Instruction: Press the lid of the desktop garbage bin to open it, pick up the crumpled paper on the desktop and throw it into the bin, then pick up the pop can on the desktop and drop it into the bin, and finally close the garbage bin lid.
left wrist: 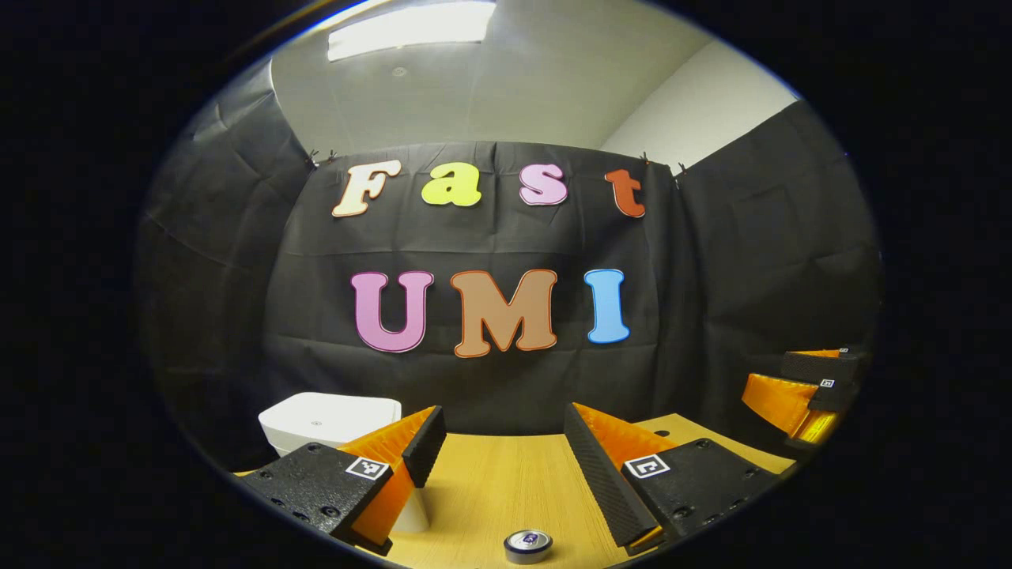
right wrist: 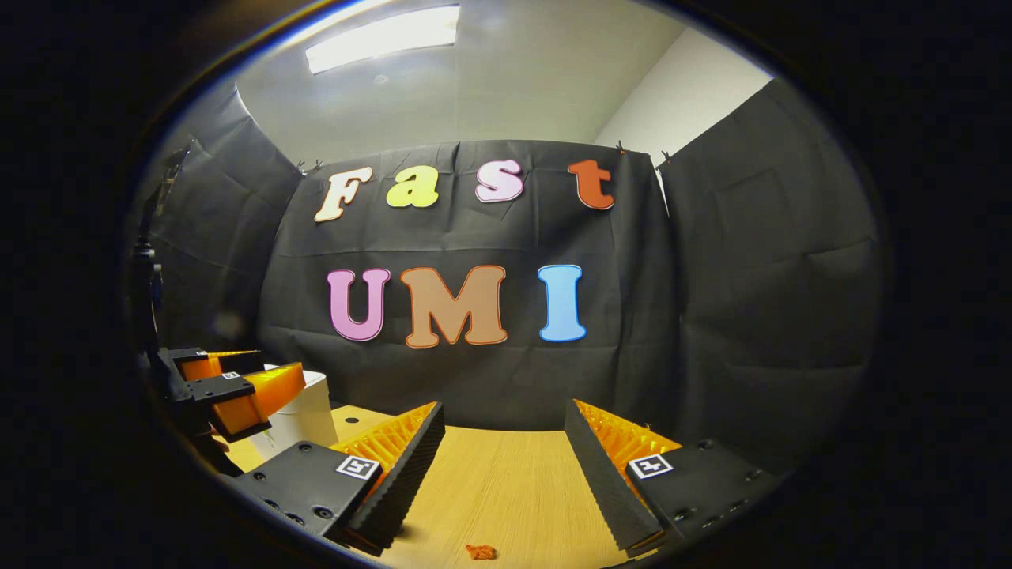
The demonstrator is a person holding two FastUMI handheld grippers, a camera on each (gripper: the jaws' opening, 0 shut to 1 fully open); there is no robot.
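Step in hand: I judge this the very start, since the garbage bin (left wrist: 330,421) has its lid flat and shut, and the pop can (left wrist: 528,545) is untouched on the table (left wrist: 506,482). Pressing the lid is the first job.

Left hand-held gripper (left wrist: 504,450): jaws spread wide, nothing between them, touching nothing. It hangs above the table with the bin just beyond its left finger. In the right gripper view it (right wrist: 273,383) shows in front of the bin (right wrist: 304,411), its jaws nearly together from that angle.

Right hand-held gripper (right wrist: 503,450): also wide open and empty, held over bare table (right wrist: 498,490). In the left gripper view it (left wrist: 822,395) sits far off at the right edge, well apart from the bin.

Bin: white, at the back left of the table, nearest my left gripper.

Can: standing upright, top showing, near the front edge below my left gripper's fingers.

Crumpled paper: I cannot pick it out. A small orange scrap (right wrist: 480,552) lies on the table under my right gripper; too small to tell what it is.

Next move, as I judge it: bring the left gripper over the lid and push down on it. The lid looks smooth, so a fingertip could slide off; a square, centred press seems wiser.
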